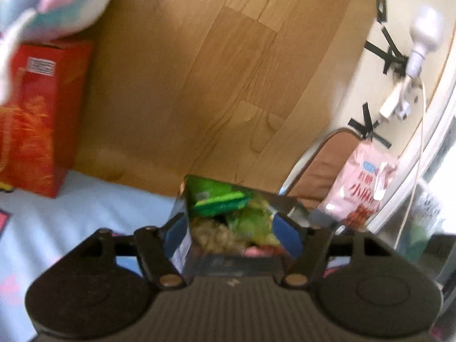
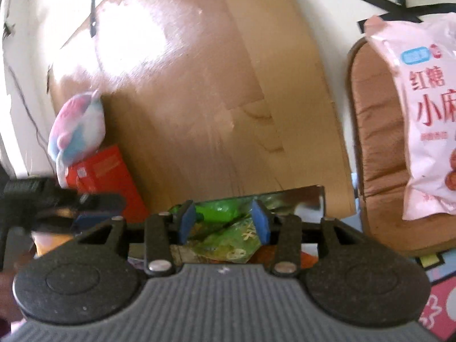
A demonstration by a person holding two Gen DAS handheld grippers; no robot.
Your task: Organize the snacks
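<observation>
Left gripper (image 1: 232, 228): jaws clenched on clear snack box (image 1: 242, 199) (green packets inside, labels blurred), raised over pale-blue bedspread (image 1: 85, 213). Right gripper (image 2: 223, 222): jaws parted, pads straddling box rim; contact unclear. Pink snack bag (image 2: 427, 108) on brown cushion (image 2: 376, 156), cut off at frame edge.

Pale blue bed sheet (image 1: 94, 199) — red box (image 1: 40, 119) on it
</observation>
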